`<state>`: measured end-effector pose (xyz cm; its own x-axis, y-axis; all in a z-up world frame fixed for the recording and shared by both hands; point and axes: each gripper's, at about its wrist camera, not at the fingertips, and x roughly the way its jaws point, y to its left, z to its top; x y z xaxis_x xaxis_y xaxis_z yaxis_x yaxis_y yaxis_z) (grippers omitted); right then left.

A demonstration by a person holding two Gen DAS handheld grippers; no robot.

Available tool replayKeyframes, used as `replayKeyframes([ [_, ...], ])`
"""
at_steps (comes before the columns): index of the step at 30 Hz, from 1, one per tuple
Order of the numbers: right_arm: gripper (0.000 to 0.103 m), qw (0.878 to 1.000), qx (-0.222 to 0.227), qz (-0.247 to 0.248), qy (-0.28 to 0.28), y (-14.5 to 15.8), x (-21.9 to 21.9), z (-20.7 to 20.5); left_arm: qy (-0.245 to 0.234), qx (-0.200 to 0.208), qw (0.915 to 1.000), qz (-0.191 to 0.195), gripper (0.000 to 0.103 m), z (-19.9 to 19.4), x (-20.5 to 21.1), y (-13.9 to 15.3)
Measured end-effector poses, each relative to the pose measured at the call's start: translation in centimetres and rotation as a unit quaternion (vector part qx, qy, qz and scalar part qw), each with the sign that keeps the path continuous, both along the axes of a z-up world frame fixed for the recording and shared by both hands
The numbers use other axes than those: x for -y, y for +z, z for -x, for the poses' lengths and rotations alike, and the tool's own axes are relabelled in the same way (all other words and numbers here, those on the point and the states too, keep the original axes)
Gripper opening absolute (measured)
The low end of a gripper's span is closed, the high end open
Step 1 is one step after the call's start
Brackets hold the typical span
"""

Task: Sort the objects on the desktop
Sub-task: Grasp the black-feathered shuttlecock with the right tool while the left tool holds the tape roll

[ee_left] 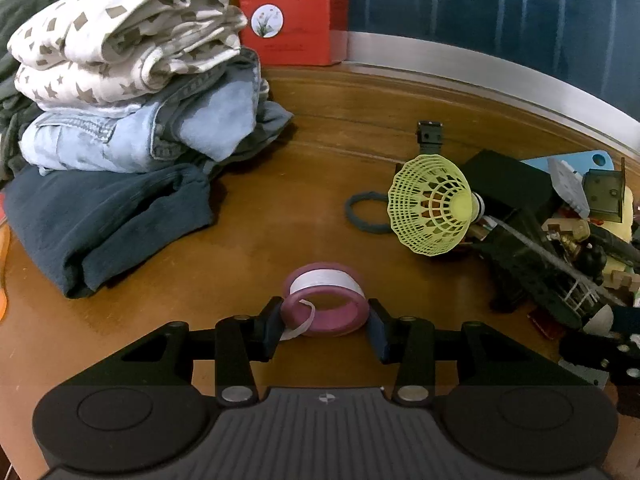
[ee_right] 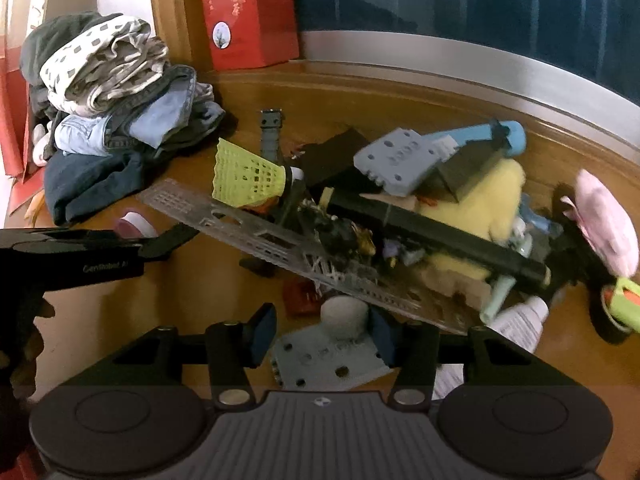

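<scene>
Closing my left fingers [ee_left: 325,326] around the pink tape spool [ee_left: 325,300]: both pads sit at its rim, one each side, roll lying flat on the table [ee_left: 260,216]. Looks clamped or nearly so, left pad touching, right pad touching or just off, can't fully tell. Step in hand, as I judge it: picking the spool out of the loose stuff to sort it. Next move calls for a firm squeeze, then a straight lift, since the hard plastic ring is smooth and round and could pop out sideways. White ribbon tail hangs loose at the front, may snag.

Far left: folded clothes stack [ee_left: 132,92], soft cotton with star print on top, denim under it, dark knit at the bottom. Behind it a red cardboard box [ee_left: 286,12]. Table is glossy varnished wood.

Moving right: dark elastic hair tie [ee_left: 366,212], limp loop. Just beside it a yellow-green shuttlecock [ee_left: 434,208], springy plastic mesh skirt, resting on the clutter pile [ee_right: 420,216], which is stiff black plastic parts, grey perforated plates, a fuzzy yellow thing.

My right fingers [ee_right: 322,332] are apart, nothing gripped, hovering over a grey holed plate [ee_right: 332,360] and a matte grey cylinder [ee_right: 344,314] between the pads. Pink soft item [ee_right: 606,224] far right, blurred.
</scene>
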<state>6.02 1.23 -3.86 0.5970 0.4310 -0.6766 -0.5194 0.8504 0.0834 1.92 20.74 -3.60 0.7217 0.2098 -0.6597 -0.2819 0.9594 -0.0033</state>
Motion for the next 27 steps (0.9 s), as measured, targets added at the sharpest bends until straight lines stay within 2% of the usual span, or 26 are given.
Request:
replayKeyframes([
  [3,0.052,1.000,0.011,0.008,0.003,-0.2,-0.4,-0.3,-0.005,0.002,1.0000,0.001,0.044,0.0,0.0,0.0],
  [6,0.029,1.000,0.020,0.022,-0.010,-0.1,-0.5,-0.6,-0.010,0.004,0.9999,0.005,0.044,0.1,0.1,0.1],
  [10,0.028,1.000,0.002,-0.001,-0.015,0.3,0.5,-0.6,-0.018,0.009,0.9998,0.008,0.044,0.3,0.3,0.5],
  [17,0.028,0.999,-0.015,-0.036,0.010,1.8,1.9,1.3,-0.034,0.029,0.9990,0.009,0.044,1.1,1.0,2.0],
  [27,0.028,0.997,0.007,-0.075,0.024,4.8,3.8,4.9,-0.060,0.072,0.9956,0.005,0.044,2.4,2.3,5.5],
])
